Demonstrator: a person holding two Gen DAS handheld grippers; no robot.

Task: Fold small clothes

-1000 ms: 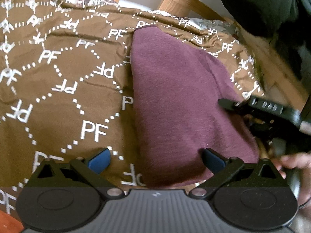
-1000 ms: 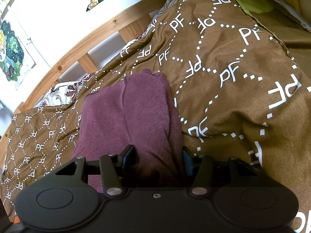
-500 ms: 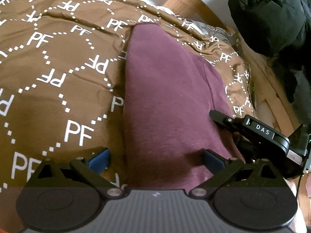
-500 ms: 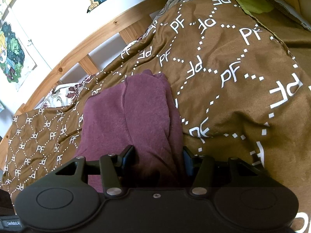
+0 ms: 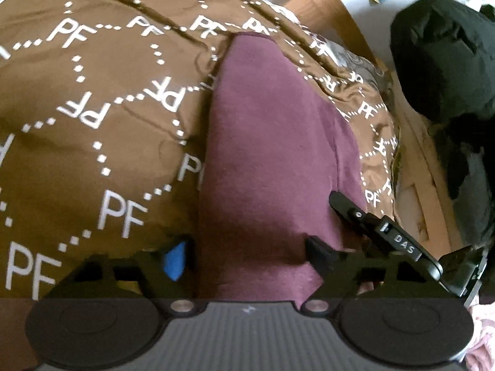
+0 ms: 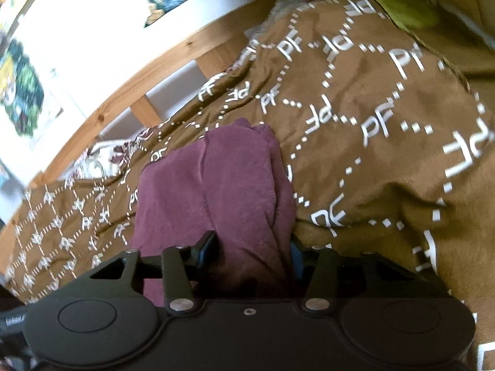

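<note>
A maroon garment (image 5: pixel 272 154) lies folded lengthwise on a brown blanket with white "PF" print (image 5: pixel 102 92). My left gripper (image 5: pixel 247 253) straddles its near end, fingers narrowed around the bunched cloth. My right gripper (image 6: pixel 252 249) is shut on the other end of the maroon garment (image 6: pixel 222 185), with cloth bunched between its fingers. The right gripper's black finger (image 5: pixel 383 228) shows at the garment's right edge in the left wrist view.
The brown blanket (image 6: pixel 386 154) covers a bed with a wooden rail (image 6: pixel 173 61) behind it. A black bundle (image 5: pixel 445 61) sits at the far right. A green cloth (image 6: pixel 399 6) lies at the blanket's far edge. A picture (image 6: pixel 21 92) hangs on the white wall.
My left gripper has moved forward over the garment's near end and its fingers have closed in around the cloth. My right gripper has kept its hold, shifting slightly.
</note>
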